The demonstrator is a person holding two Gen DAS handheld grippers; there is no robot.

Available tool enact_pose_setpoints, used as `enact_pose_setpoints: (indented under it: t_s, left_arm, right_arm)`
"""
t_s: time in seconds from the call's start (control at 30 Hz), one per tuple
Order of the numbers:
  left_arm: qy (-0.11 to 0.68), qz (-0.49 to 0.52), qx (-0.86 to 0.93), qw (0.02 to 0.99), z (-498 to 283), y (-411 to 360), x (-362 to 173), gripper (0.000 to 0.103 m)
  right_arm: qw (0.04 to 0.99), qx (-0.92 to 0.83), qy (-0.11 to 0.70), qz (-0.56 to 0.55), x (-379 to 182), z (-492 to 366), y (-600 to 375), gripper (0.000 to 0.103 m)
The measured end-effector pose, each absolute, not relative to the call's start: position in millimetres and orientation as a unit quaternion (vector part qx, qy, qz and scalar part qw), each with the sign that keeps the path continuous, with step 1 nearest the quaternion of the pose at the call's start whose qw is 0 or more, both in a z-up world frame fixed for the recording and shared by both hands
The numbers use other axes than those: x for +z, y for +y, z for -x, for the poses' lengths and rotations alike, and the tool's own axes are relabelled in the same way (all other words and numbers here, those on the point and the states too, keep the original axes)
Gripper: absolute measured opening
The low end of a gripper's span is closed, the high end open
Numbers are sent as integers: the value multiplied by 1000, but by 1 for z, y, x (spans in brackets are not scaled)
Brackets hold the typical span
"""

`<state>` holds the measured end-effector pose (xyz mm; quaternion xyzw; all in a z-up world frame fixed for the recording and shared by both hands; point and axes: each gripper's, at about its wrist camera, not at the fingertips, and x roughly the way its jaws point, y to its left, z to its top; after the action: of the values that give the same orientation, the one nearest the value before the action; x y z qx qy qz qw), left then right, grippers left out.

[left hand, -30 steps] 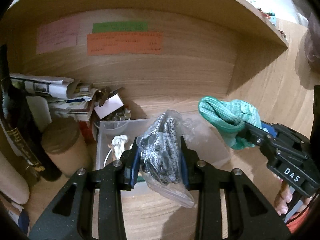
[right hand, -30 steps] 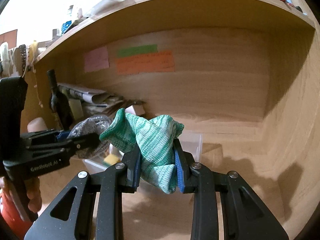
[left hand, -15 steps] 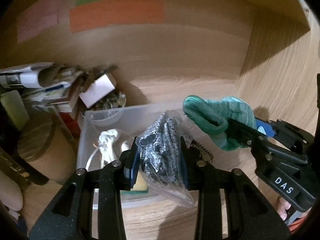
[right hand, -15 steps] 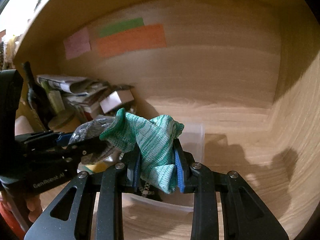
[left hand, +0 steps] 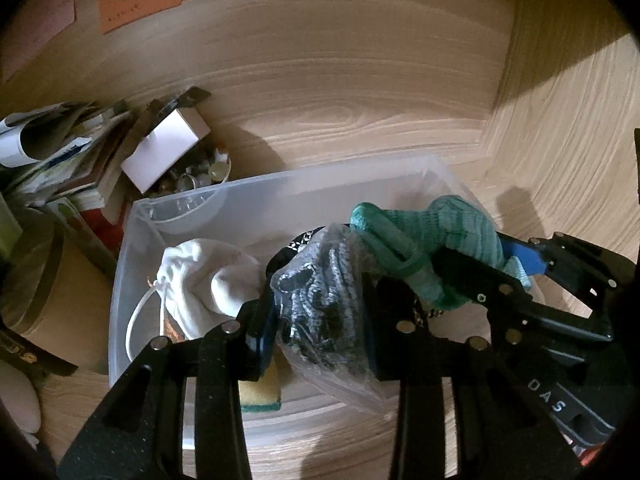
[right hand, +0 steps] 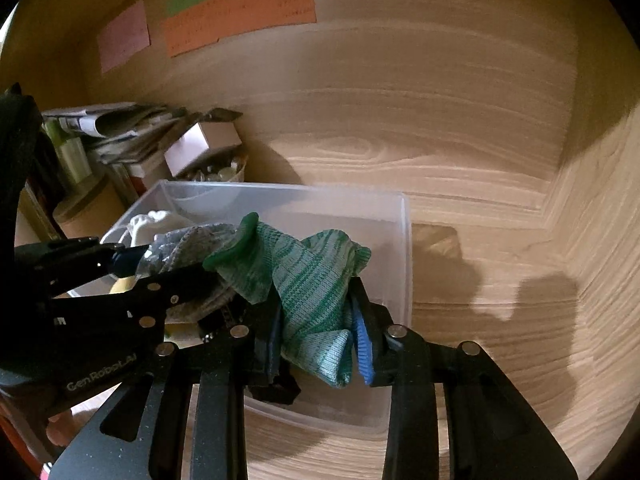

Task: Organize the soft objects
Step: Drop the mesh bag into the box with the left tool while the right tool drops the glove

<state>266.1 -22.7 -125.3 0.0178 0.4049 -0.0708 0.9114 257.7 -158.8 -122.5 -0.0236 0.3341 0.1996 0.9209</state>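
Note:
My left gripper [left hand: 320,320] is shut on a clear plastic bag of grey-black knit fabric [left hand: 324,312] and holds it over the clear plastic bin [left hand: 256,188]. My right gripper [right hand: 316,344] is shut on a green striped knit sock [right hand: 308,280], held over the same bin's right half [right hand: 404,240]. The sock also shows in the left wrist view [left hand: 432,232], touching the bag. The bag shows in the right wrist view [right hand: 188,244]. In the bin lie a white cloth pouch [left hand: 204,280], a yellow-green sponge [left hand: 260,392] and a dark item with a chain.
The bin stands on a wooden shelf with a back wall [right hand: 400,112] and a right side wall [right hand: 600,240]. Left of it are a cardboard tube [left hand: 44,288], stacked papers [left hand: 52,152], a white box [left hand: 164,152] over a bowl of small items. Paper notes [right hand: 240,12] stick on the back wall.
Both grippers have moved forward and down over the bin with their loads. The bin looks nearer and larger. The sock and the bag now touch.

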Motion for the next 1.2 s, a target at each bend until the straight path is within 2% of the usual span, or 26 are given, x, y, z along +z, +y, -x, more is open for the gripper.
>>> enact_pose_setpoints:
  t_s: [0.27, 0.43, 0.57, 0.67, 0.73, 0.8, 0.93, 1.2]
  left_arm:
    - [391, -17, -63, 918, -257, -19, -110, 49]
    - [372, -7, -63, 926, -245, -11, -96, 63]
    - [350, -4, -67, 934, -228, -6, -80, 69]
    - [328, -8, -64, 943, -212, -6, -67, 77]
    - [313, -12, -58, 948, -203, -4, -60, 85]
    - [298, -16, -53, 953, -189, -1, -53, 92]
    - [280, -28, -45, 959, -163, 5, -52, 99]
    - [292, -25, -48, 955, -116, 12, -68, 102]
  right_arm:
    - [917, 202, 342, 31, -123, -259, -156, 36]
    - [922, 206, 328, 25, -114, -251, -160, 45]
    - [929, 205, 306, 24, -101, -237, -164, 52]
    - [936, 209, 281, 23, -89, -224, -167, 64]
    - [942, 211, 259, 26, -80, -209, -168, 77]
    - [947, 211, 241, 27, -73, -197, -169, 82]
    - [950, 220, 220, 23, -64, -173, -171, 84]
    - [947, 235, 217, 18, -73, -136, -172, 88]
